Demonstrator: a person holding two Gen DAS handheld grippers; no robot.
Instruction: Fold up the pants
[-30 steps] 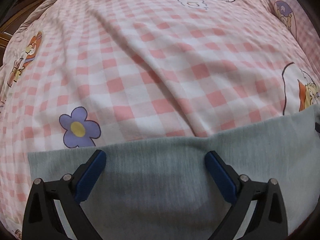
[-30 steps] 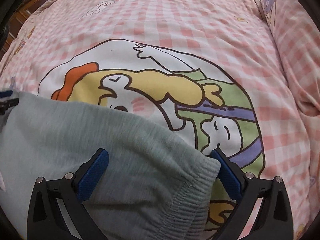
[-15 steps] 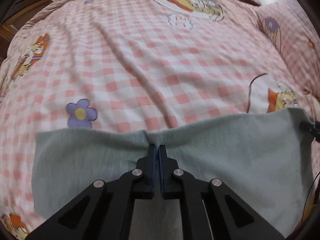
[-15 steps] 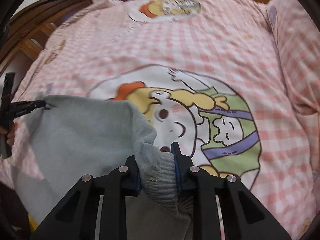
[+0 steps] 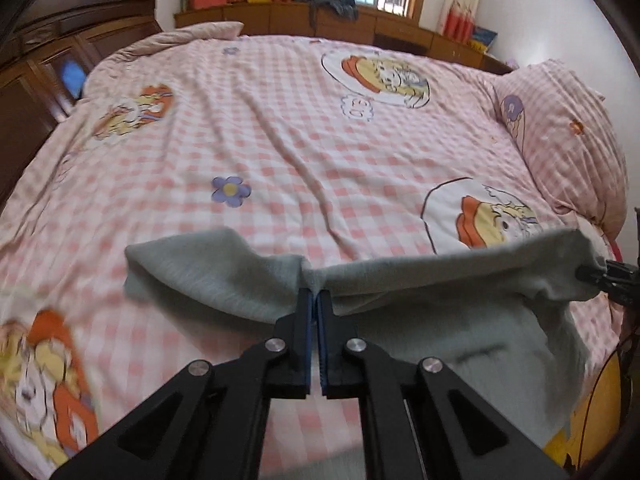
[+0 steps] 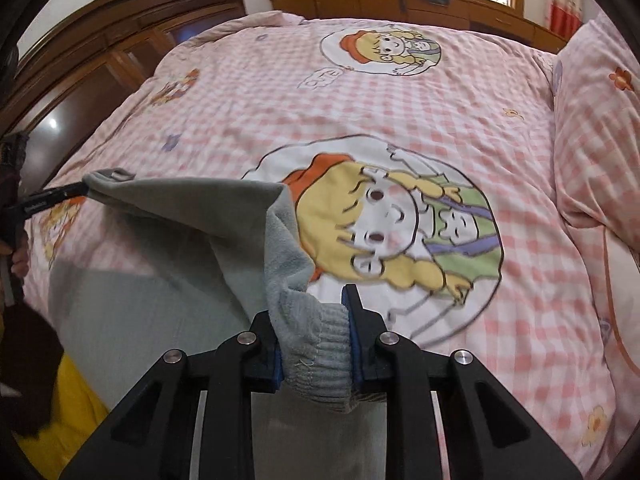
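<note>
Above the near edge of the bed (image 5: 280, 128), both claws are pinching the grey pants (image 5: 420, 280): left claw (image 5: 314, 300) clamping a thin edge, right claw (image 6: 316, 344) gripping the thick ribbed waistband. Soft, light fabric is sagging between them; hems seem safest holds.

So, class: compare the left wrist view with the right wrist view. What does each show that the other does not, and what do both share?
Only the left wrist view: the left gripper pinching a thin edge of the grey pants. Only the right wrist view: the right gripper clamping the ribbed waistband, with the wooden headboard beyond. Both: the pants lifted over the pink checked cartoon bedspread.
</note>
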